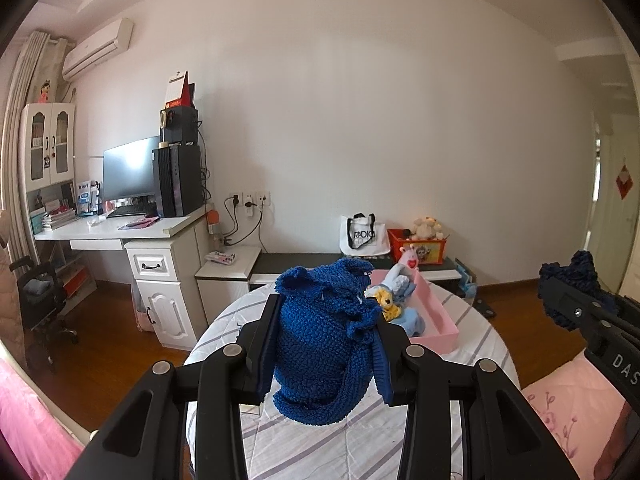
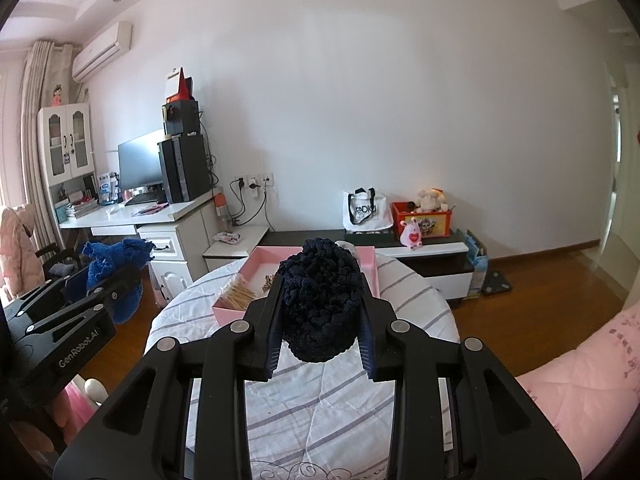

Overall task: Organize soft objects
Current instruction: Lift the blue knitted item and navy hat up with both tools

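The left gripper (image 1: 326, 344) is clamping a blue knit (image 1: 320, 340), the right gripper (image 2: 320, 312) a navy knit (image 2: 320, 300); both should be lowered fully inside the pink box (image 2: 374, 276) at the table's far edge before release.

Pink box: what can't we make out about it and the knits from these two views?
- Pink box: left wrist view, blue knit in the left hand-held gripper hides its near-left part.
- Same box, right wrist view: dark navy knit in the right hand-held gripper covers its middle.
- Both knits: bunched, garment type unreadable.
- Tan sticks: too small to identify.
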The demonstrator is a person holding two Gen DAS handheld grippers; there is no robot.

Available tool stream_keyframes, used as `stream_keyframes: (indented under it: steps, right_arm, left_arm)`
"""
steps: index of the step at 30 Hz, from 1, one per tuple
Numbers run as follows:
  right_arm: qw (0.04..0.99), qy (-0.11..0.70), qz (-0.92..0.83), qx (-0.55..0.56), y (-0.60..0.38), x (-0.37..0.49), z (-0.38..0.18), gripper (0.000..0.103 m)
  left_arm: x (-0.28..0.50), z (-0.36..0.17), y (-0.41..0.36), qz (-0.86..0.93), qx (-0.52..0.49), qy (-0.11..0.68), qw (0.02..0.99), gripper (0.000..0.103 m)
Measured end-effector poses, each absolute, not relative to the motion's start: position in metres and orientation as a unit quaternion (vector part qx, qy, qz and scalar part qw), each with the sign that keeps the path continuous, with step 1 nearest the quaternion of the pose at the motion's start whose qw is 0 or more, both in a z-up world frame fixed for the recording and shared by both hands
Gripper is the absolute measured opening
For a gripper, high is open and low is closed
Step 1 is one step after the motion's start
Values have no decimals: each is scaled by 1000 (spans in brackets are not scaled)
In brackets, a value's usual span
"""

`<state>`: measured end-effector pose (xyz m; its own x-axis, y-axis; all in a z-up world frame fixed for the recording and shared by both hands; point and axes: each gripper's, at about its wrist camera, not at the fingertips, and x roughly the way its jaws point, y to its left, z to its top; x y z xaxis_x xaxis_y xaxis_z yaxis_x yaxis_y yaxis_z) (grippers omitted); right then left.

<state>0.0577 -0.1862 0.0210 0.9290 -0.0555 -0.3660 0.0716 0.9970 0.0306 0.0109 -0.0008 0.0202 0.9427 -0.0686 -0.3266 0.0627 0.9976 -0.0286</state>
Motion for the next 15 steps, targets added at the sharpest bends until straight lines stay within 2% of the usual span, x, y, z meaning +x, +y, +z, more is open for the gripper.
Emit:
stream_keyframes:
  steps: [15]
  right_arm:
    - [981,193,-26,17,-179,65,17,29]
  left_arm:
    - [38,23,-8,-30,-6,175,984,37]
